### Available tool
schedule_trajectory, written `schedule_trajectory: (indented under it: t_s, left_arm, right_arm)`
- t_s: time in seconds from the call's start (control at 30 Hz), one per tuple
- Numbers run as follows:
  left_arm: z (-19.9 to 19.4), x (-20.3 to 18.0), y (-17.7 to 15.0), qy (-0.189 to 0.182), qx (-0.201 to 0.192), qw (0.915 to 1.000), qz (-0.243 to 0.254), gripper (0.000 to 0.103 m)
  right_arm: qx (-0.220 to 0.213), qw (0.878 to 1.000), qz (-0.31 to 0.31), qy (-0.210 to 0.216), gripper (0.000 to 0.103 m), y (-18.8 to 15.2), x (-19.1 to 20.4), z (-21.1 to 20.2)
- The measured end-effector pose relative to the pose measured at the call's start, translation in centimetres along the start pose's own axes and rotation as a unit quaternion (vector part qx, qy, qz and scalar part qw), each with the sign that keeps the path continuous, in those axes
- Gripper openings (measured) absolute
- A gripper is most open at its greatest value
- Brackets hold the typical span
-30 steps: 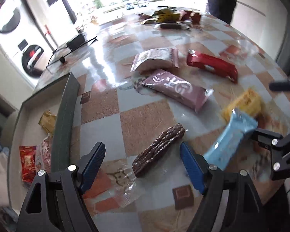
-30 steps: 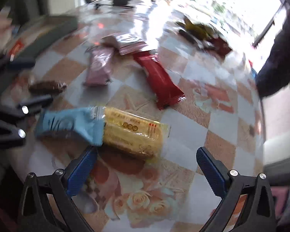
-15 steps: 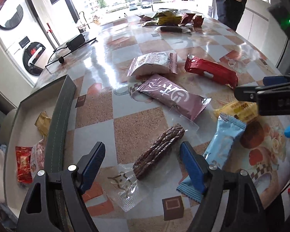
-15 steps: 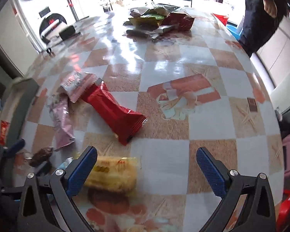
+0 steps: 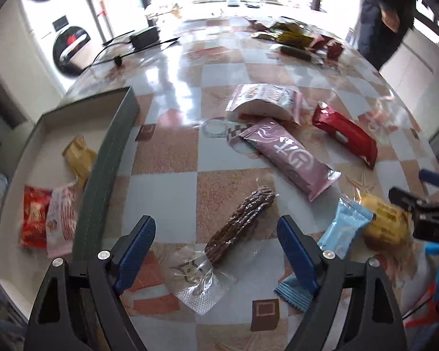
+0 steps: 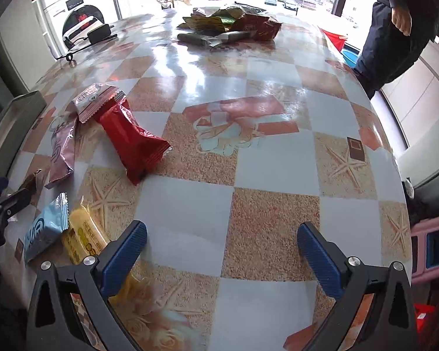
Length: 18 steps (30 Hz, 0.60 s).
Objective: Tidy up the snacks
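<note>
Left wrist view: the left gripper (image 5: 216, 248) is seen spread wide, its jaws having just been opening, above a brown twisted snack stick in clear wrap (image 5: 240, 225) lying untouched on the checkered tabletop (image 5: 166, 152). Beside it a grey-walled tray (image 5: 108, 158) holds small packets. The right gripper (image 6: 221, 250) is spread wide over bare tabletop, nothing held.

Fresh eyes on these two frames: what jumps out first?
The brown stick in clear wrap lies on the table between the open left gripper's fingers, untouched. The mauve bar and red pack lie beyond it. A box at left already holds three snacks.
</note>
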<state>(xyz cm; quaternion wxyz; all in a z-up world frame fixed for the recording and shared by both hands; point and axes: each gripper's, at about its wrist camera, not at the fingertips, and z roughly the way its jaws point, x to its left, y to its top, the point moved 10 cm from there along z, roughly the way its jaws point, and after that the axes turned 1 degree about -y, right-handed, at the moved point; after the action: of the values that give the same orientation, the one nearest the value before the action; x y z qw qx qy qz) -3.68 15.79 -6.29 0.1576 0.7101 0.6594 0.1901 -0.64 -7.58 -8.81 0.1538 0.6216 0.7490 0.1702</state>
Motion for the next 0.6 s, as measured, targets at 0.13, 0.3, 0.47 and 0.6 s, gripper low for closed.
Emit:
schedule_trajectory:
  t_s: [0.13, 0.3, 0.47, 0.6]
  left_arm:
    - [1.0, -0.8, 0.0, -0.01, 0.008, 0.9992, 0.037, 0.088]
    - [1.7, -0.8, 0.5, -0.001, 0.005, 0.9997, 0.025, 0.097]
    - [2.4, 2.0, 0.8, 0.029, 0.003, 0.9981, -0.053, 0.098]
    - [2.5, 1.9, 0.4, 0.009, 0.016, 0.9981, -0.059, 0.098]
  right_arm:
    - [0.023, 0.998, 0.009, 0.06, 0.103, -0.1, 0.6, -1.3]
    - [0.007, 0.989, -0.107, 0.098, 0.103, -0.5, 6.0, -3.9]
    - [0.038, 0.981, -0.183, 0.046, 0.103, -1.3, 9.6, -1.3]
    - [0.046, 0.993, -0.103, 0.046, 0.103, -0.1, 7.2, -0.2]
